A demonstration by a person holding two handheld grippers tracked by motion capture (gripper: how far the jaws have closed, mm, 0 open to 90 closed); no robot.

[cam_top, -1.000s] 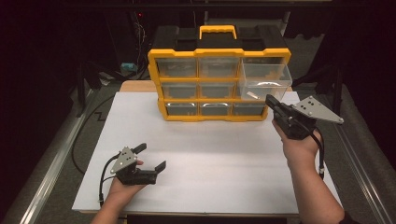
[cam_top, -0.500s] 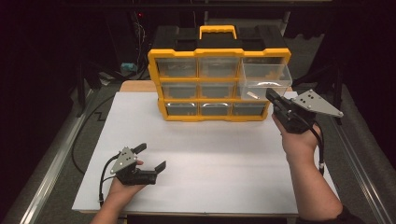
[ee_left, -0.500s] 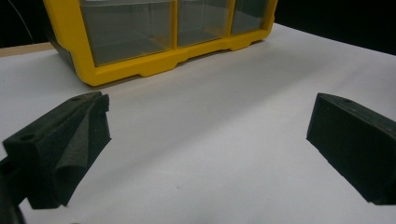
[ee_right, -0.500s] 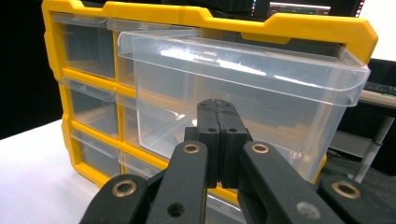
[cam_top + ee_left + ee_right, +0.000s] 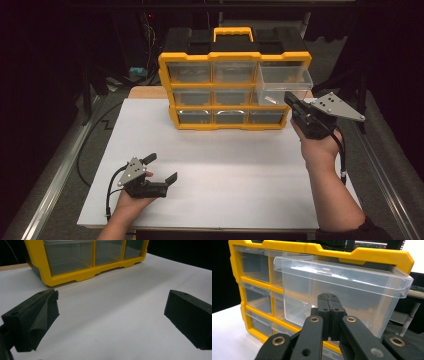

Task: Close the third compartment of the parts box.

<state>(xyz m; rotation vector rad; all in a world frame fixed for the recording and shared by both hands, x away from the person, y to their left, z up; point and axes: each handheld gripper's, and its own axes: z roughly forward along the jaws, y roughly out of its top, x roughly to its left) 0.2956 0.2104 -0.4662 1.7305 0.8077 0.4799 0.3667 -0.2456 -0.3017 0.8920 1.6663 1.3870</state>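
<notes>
A yellow organizer [image 5: 235,54] with clear drawers stands at the back of the white table [image 5: 235,165]. Its top right drawer [image 5: 282,80] is pulled out and looks empty. My right gripper [image 5: 291,100] is shut, held in the air just in front of and below that drawer. In the right gripper view the closed tips [image 5: 328,298] sit right before the drawer's clear front wall [image 5: 362,290], with nothing visible between them. My left gripper [image 5: 162,169] rests open near the table's front left, facing the organizer's base [image 5: 82,275]; the jaws [image 5: 112,297] hold nothing.
A wooden board [image 5: 145,92] shows under the organizer at the back left. A black cable [image 5: 92,142] runs along the table's left side beside a metal rail [image 5: 55,180]. Another rail [image 5: 385,165] borders the right. The surroundings are dark.
My right gripper has risen slightly and moved closer to the pulled-out drawer. The left gripper has stayed where it was.
</notes>
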